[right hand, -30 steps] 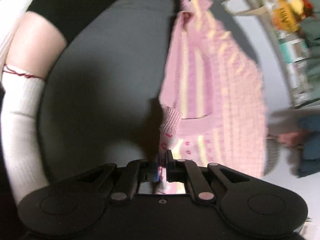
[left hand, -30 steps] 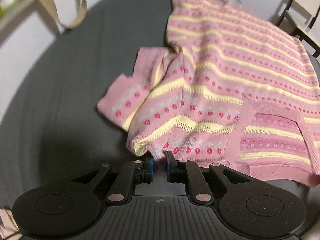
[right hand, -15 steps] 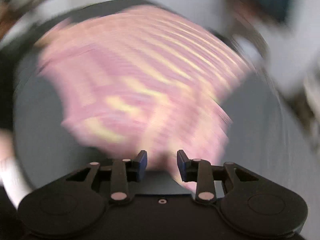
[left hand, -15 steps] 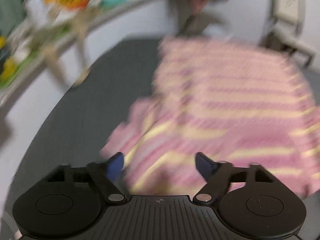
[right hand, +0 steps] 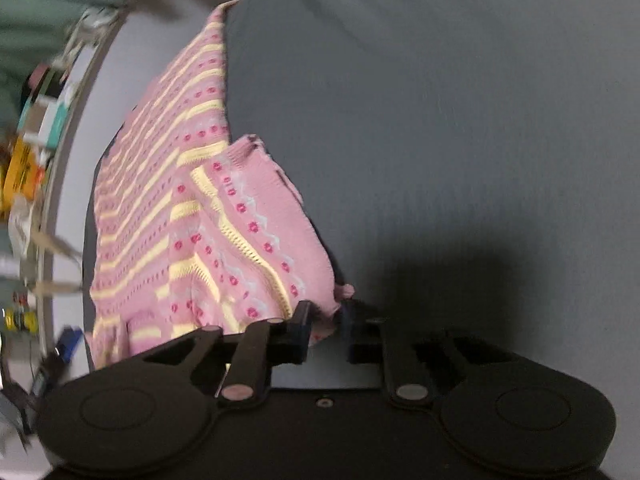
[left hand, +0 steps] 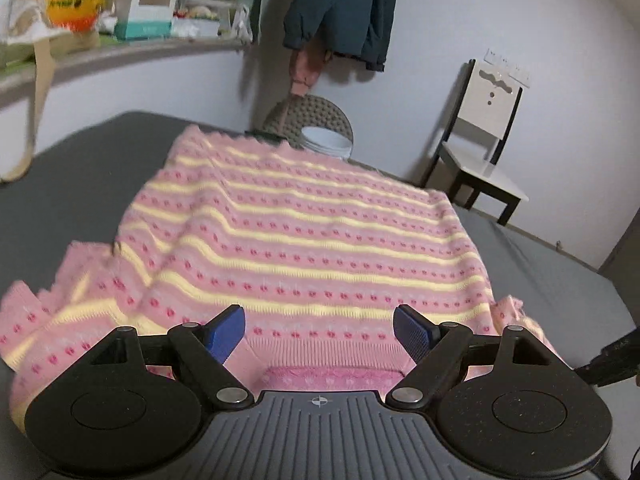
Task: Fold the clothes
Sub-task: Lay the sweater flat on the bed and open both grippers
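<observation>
While my right gripper (right hand: 325,326) pinches a sleeve of the pink-and-yellow striped knit sweater (left hand: 304,240) lying spread on the grey surface (right hand: 440,120), my left gripper (left hand: 319,330) hangs wide, empty. Next: carry that sleeve across the body.

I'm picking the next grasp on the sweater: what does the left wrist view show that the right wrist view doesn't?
Only the left wrist view: the left claw open above the ribbed collar, with the sweater's striped body spread flat; a chair by the wall.
Only the right wrist view: the right claw, which has just been closing, shut on the sleeve.
Both: the pink sweater on the grey surface, and the cluttered shelf.
</observation>
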A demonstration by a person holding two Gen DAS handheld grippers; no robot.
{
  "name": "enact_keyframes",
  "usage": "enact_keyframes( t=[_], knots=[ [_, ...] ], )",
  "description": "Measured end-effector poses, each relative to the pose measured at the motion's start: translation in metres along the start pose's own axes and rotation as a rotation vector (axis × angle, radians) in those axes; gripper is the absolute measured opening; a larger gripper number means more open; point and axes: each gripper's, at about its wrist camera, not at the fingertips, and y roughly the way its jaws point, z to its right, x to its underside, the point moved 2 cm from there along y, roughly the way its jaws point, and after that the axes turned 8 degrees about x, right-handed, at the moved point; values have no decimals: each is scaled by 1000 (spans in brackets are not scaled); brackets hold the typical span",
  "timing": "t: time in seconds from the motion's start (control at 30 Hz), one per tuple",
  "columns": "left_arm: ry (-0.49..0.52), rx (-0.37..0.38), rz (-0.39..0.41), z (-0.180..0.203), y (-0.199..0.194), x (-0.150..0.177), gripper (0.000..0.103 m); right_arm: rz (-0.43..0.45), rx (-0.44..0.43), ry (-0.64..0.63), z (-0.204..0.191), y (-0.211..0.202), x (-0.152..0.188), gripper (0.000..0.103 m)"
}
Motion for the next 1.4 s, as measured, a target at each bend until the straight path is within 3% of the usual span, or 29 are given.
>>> enact_keyframes(
  t=[0.1,0.17,0.23,0.37,0.5,0.63,0.77,0.83,0.93,0.97,1.0,1.03,1.07,1.13,1.2,1.27,1.4],
  knots=[
    [7,-15,-15,-5,6,8,82,80,-7,67,2,-4,5,4],
    [17,-30,-13,-7,7,9,82,203,72,43,-1,-22,8,4],
    [12,-47,-20,-9,7,11,82,317,214,-16,-1,-42,9,3],
    [-8,-67,-61,-16,13,13,82,351,315,-11,15,-45,8,3],
    [-7,-86,-81,-20,16,14,82,310,325,-7,18,-41,13,3],
    [-11,-111,-38,-22,10,10,82,361,387,-85,7,-45,13,3],
    [-49,-134,65,-31,-12,-3,82,505,410,-242,-22,-66,23,3],
    [-94,-138,96,-45,-24,-16,82,459,446,-255,-17,-60,20,3],
    [-177,-157,115,-82,-45,-39,82,303,464,-217,-1,-31,9,4],
    [-199,-188,104,-99,-52,-47,83,264,474,-216,2,-23,6,4],
    [-210,-229,78,-115,-57,-53,90,233,477,-220,2,-19,5,5],
    [-218,-268,52,-132,-61,-57,96,228,492,-231,0,-17,4,11],
    [-226,-306,29,-150,-65,-59,97,224,508,-243,-2,-16,3,15],
    [-246,-368,-16,-185,-71,-60,97,247,546,-278,-12,-18,1,35],
    [-303,-393,-66,-217,-69,-51,97,311,594,-292,-23,-29,2,35],
    [-344,-378,-103,-239,-62,-39,96,414,616,-324,-43,-42,6,37],
    [-375,-318,-152,-254,-47,-17,91,542,496,-389,-93,-52,22,48]
  ],
)
